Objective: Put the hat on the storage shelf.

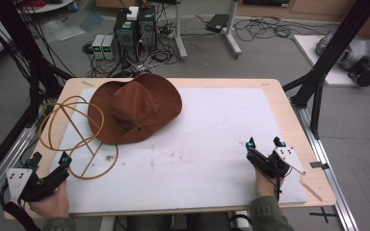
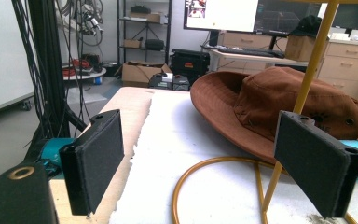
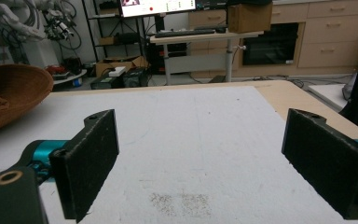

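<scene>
A brown wide-brimmed hat point(image 1: 135, 108) lies crown up on the white mat at the back left, and its crown and brim point(image 2: 279, 107) fill the right of the left gripper view. A yellow wire stand point(image 1: 74, 134) of hoops and rods lies beside it, partly under the brim. My left gripper point(image 1: 51, 161) rests open at the front left corner, with a yellow rod point(image 2: 303, 93) rising between its jaws but touching neither. My right gripper point(image 1: 265, 143) is open at the front right over bare mat; the hat's brim point(image 3: 9, 93) shows at its far left.
The white mat point(image 1: 202, 144) covers most of the wooden table point(image 1: 289, 115). Black frame posts point(image 1: 325, 62) stand at the right edge and cables hang at the left. Computers and cables sit on the floor behind the table.
</scene>
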### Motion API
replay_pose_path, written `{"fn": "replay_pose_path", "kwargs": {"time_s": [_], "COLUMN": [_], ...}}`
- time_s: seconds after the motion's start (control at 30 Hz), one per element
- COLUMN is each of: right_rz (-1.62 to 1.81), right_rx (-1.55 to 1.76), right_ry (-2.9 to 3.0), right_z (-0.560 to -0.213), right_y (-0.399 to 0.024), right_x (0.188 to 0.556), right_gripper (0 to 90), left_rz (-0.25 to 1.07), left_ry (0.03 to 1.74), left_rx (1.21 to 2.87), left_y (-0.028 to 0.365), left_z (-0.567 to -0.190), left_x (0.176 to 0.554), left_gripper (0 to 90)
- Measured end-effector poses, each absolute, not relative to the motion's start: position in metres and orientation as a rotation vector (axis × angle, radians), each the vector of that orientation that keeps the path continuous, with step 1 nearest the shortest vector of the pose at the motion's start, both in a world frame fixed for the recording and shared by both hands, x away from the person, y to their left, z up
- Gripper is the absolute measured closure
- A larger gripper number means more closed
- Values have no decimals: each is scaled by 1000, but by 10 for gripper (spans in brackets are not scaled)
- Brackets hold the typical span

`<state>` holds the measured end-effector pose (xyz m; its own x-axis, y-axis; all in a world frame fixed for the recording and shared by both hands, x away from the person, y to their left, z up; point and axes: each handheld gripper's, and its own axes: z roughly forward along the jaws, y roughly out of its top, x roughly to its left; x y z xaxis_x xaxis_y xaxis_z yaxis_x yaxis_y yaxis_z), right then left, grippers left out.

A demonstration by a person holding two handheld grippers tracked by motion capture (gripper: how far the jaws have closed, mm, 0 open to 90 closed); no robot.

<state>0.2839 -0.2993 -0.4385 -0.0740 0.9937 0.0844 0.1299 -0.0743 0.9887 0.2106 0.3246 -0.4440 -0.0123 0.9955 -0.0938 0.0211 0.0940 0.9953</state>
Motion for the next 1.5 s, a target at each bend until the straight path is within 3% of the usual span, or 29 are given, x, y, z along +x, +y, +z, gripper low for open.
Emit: {"fn": "replay_pose_path", "kwargs": {"time_s": [0.9, 1.1, 1.5], "right_rz": [1267, 1296, 1473], "right_rx": [1293, 1264, 1066], "right_ry": [1365, 1381, 1498], "right_z": [-433, -417, -337], "right_y": [-291, -282, -197], "right_x": [286, 293, 337], "right_gripper": [102, 102, 102], "left_rz": [1128, 1127, 1121], "left_ry": [1285, 1286, 1278], "left_rx": [1126, 1125, 1125], "left_y": [327, 328, 326], "left_z": [-444, -443, -443], "left_x": [209, 209, 210], "left_gripper": [164, 164, 164]}}
